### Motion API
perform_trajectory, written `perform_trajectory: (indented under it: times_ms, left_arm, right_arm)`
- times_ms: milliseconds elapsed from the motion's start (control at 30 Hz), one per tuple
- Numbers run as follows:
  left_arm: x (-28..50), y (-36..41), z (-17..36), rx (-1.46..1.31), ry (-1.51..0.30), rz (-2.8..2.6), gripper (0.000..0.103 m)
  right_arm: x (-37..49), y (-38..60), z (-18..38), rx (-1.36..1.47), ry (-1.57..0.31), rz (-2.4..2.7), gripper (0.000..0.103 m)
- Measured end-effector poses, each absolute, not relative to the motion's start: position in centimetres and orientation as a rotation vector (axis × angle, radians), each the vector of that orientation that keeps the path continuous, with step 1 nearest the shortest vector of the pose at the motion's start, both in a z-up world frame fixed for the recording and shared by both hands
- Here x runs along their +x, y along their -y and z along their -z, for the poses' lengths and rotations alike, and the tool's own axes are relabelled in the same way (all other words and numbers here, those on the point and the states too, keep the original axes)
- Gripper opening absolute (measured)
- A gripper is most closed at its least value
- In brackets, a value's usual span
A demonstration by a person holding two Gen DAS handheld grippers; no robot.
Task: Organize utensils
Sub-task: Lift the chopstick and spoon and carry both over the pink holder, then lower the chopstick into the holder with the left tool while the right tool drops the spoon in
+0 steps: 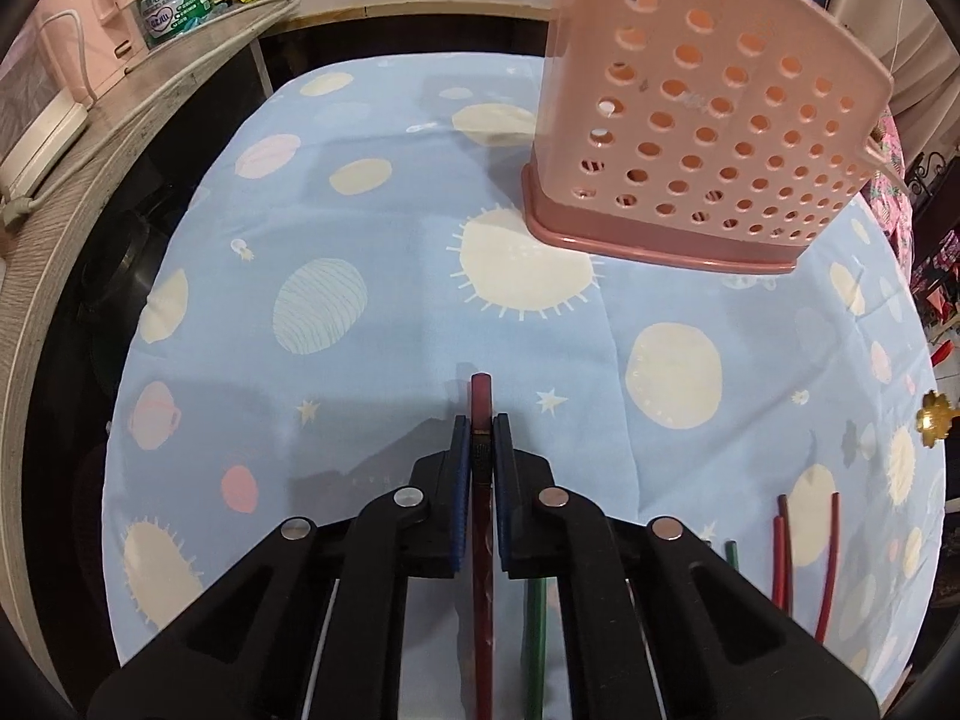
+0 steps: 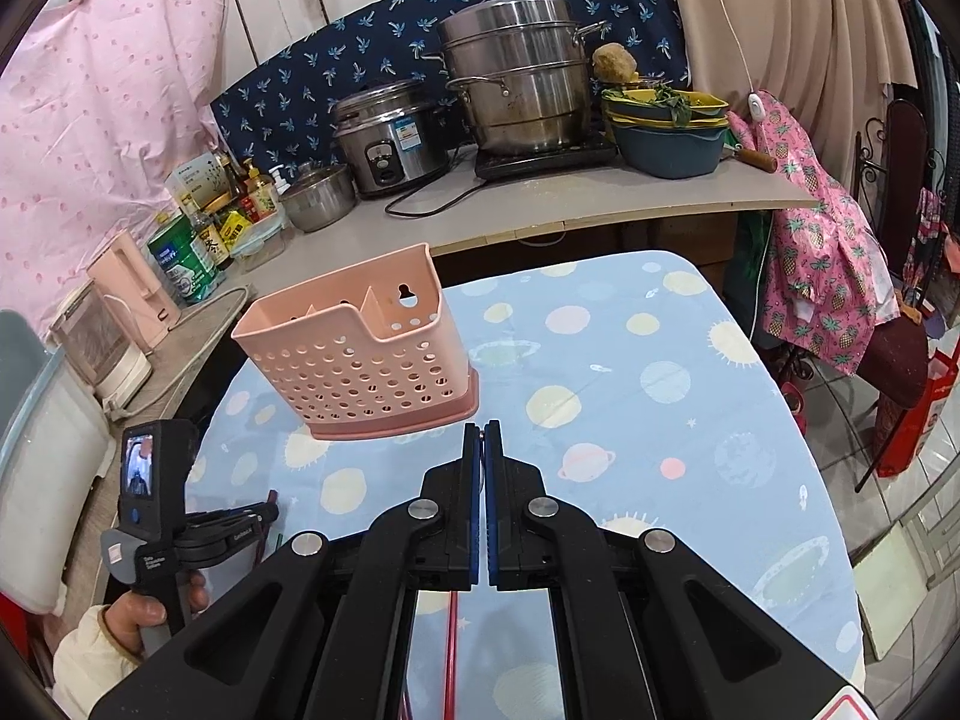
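A cluttered home kitchen, its long counter (image 2: 600,204) crowded with a stacked steel steamer pot (image 2: 516,78), a rice cooker (image 2: 387,135) and bottles, frames a small table draped in a pale blue cloth (image 1: 372,276) printed with suns and planets. On that cloth stands a pink perforated utensil holder (image 1: 702,138), upright on its darker base, its inner dividers visible from the right wrist view.

Nearer the viewer than the holder, the left hand-held gripper (image 1: 482,426) is clenched on a dark red chopstick (image 1: 482,402), its blue pads pressing either side of the stick, whose tip pokes just past the fingertips. A green chopstick (image 1: 536,630) lies on the cloth just beside the held one, on the side away from the holder's left edge. Farther off, on the holder's right-hand side of the cloth, several more red chopsticks (image 1: 780,552) lie loose, well apart from the holder.

The right hand-held gripper (image 2: 483,429) hovers close in front of the holder's base, jaws clenched, with a thin red stick (image 2: 451,648) running down between its arms; whether the pads actually pinch it cannot be told. To the holder's lower left, a person's hand (image 2: 150,606) in a cream sleeve holds the other device's handle.
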State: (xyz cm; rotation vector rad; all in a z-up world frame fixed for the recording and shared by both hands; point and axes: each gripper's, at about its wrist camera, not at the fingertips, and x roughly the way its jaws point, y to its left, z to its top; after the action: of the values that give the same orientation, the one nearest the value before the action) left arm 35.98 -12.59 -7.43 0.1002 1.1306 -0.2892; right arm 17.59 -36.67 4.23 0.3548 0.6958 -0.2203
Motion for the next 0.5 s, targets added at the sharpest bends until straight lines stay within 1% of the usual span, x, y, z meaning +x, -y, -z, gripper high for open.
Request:
perform_trajectory:
  times_ms: [67, 200, 500]
  left_arm:
    - [35.5, 12.3, 6.4, 0.091, -1.114, 0.290, 0.007]
    - [33.9, 11.2, 2.2, 0.055, -1.051, 0.310, 0.007]
    - [30.8, 9.0, -11.1, -0.021, -0.805, 0.353, 0.007]
  right_arm:
    - [17.5, 36.6, -4.4, 0.354, -0.695, 0.217, 0.002]
    - [17.2, 36.3, -4.9, 0.349, -0.686, 0.207, 0.002]
    - [18.2, 36.5, -8.4, 0.321, -0.608, 0.179, 0.002]
